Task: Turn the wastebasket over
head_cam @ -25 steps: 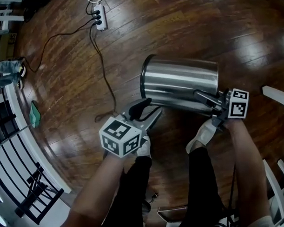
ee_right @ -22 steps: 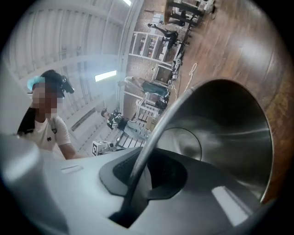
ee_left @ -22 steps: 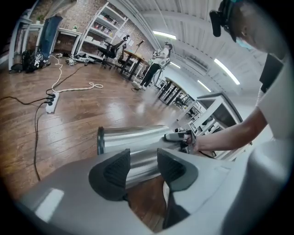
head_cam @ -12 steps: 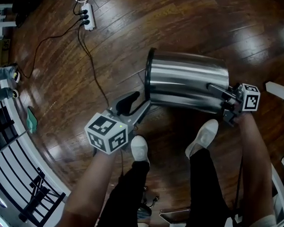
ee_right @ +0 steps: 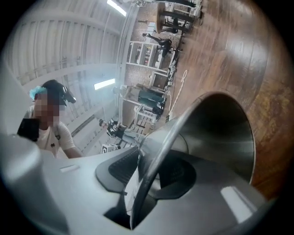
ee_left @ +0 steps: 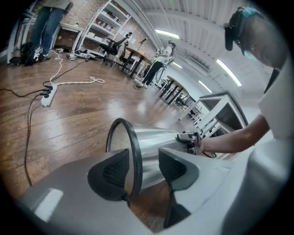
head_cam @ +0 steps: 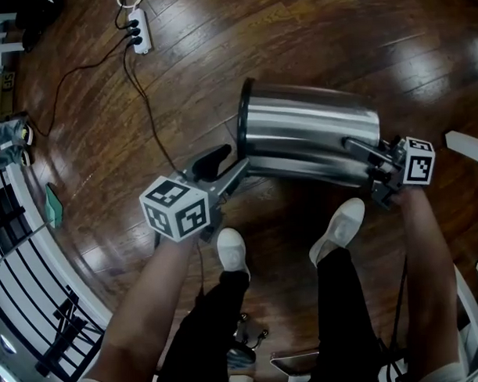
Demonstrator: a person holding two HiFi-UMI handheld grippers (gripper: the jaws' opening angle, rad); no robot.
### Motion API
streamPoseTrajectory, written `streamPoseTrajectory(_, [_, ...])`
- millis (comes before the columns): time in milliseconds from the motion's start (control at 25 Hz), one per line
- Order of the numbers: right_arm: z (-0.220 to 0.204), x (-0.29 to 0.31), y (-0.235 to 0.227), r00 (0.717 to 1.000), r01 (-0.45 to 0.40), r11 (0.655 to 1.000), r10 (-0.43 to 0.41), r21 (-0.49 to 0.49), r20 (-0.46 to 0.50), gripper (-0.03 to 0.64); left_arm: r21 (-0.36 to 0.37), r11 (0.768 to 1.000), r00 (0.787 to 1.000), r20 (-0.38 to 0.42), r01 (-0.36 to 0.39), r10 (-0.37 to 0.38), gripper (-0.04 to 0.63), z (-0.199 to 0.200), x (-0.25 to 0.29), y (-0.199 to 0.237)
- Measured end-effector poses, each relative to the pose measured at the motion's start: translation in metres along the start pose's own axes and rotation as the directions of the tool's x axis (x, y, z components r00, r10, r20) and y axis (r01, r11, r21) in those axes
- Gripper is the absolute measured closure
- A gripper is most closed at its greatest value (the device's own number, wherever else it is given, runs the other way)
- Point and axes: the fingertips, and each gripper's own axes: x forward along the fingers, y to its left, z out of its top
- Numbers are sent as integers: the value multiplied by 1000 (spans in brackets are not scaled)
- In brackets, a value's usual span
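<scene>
- Wastebasket status: the shiny steel cylindrical wastebasket (head_cam: pixel 311 137) lies on its side on the brown wooden floor (head_cam: pixel 80 113), black-rimmed mouth left, base right. Judged half turned.
- Left hand-held gripper (head_cam: pixel 225 165): jaws wide and just been opening, astride the black mouth rim (ee_left: pixel 133 147), pads not pressing.
- Right hand-held gripper (head_cam: pixel 363 158): jaws narrowly apart, just been opening, base rim (ee_right: pixel 156 156) between them, apparently released.
- Next move, as judged: re-grip both ends and lift the base so the mouth lands flat. Round wall may roll.

Dark glossy plank floor (head_cam: pixel 335 34), white power strip (head_cam: pixel 139 33) with black cables (head_cam: pixel 146 103), two white shoes (head_cam: pixel 232 253)
</scene>
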Motion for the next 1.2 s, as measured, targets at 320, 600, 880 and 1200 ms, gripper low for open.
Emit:
streamPoseTrajectory(320, [-19, -28, -3, 976, 214, 976, -215, -28, -44, 463, -73, 997, 999, -49, 17, -20, 393, 5, 15, 19])
streamPoseTrajectory(600, [-35, -57, 7, 901, 420, 897, -430, -136, -53, 525, -161, 985, 992, -100, 56, -73, 442, -6, 28, 21])
streamPoseTrajectory(880, [-40, -58, 2, 816, 560, 802, -577, -206, -28, 543, -184, 981, 992, -101, 61, -81, 500, -3, 28, 20])
streamPoseTrajectory(1200, [-50, -55, 0, 856, 513, 851, -517, -109, -9, 548, -13, 999, 989, -139, 38, -40, 520, 27, -6, -13])
